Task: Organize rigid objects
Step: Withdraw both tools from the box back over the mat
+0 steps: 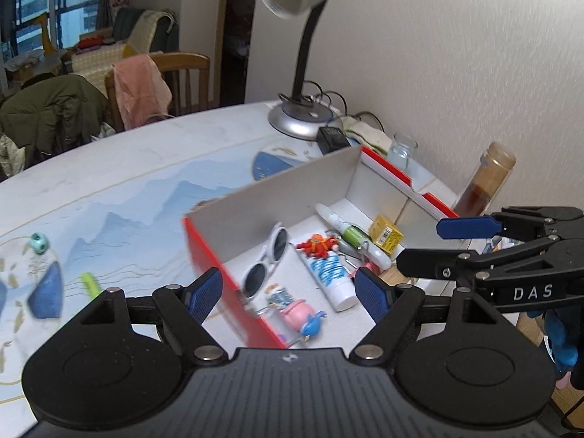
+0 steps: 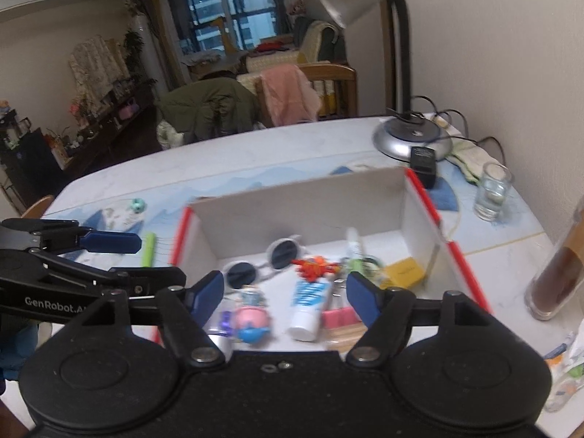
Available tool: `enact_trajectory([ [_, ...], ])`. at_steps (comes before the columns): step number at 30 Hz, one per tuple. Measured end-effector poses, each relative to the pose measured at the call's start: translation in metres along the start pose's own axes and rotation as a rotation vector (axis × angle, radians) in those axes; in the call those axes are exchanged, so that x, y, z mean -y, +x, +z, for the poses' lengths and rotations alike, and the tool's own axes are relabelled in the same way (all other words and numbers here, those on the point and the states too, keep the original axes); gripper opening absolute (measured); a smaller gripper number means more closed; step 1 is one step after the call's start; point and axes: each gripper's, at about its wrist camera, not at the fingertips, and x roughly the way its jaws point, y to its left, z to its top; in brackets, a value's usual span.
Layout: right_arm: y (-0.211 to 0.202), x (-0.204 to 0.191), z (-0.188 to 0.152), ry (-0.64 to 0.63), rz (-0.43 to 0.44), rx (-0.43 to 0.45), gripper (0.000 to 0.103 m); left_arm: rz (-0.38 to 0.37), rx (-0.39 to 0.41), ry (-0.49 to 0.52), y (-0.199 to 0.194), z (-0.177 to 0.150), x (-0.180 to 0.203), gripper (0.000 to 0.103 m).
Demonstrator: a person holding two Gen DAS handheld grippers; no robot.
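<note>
Hovering low in frame, the left gripper (image 1: 288, 294) and right gripper (image 2: 284, 295) both spread their blue pads wide, holding nothing. Beyond, mid-frame, the red-edged box (image 1: 255, 197) holds white sunglasses (image 1: 264, 261), a toothpaste tube (image 1: 330, 277) and a yellow carton (image 1: 385, 235). A green stick (image 1: 89, 284) lies outside, lower left.

White wall (image 1: 456, 54), dark window (image 2: 226, 11), wooden chair (image 1: 189, 80).

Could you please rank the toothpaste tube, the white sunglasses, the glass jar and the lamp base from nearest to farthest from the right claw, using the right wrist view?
1. Toothpaste tube: in the box, right between the open right claw fingers.
2. White sunglasses: in the box, just ahead, slightly left.
3. Glass jar: on the table, beyond the box's right wall.
4. Lamp base: far right, near the wall.
</note>
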Motion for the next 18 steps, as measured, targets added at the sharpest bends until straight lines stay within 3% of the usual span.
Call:
enact_trajectory([
  [13, -0.002, -0.089, -0.001, 0.012, 0.054, 0.043, 0.093, 0.034, 0.048, -0.065, -0.058, -0.026, -0.087, 0.087],
  [15, -0.001, -0.102, 0.000, 0.012, 0.058, 0.047, 0.094, 0.043, 0.053, -0.074, -0.065, -0.029, -0.101, 0.094],
  [18, 0.004, -0.120, 0.000, 0.003, 0.059, 0.045, 0.094, 0.048, 0.059, -0.084, -0.074, -0.033, -0.122, 0.094],
])
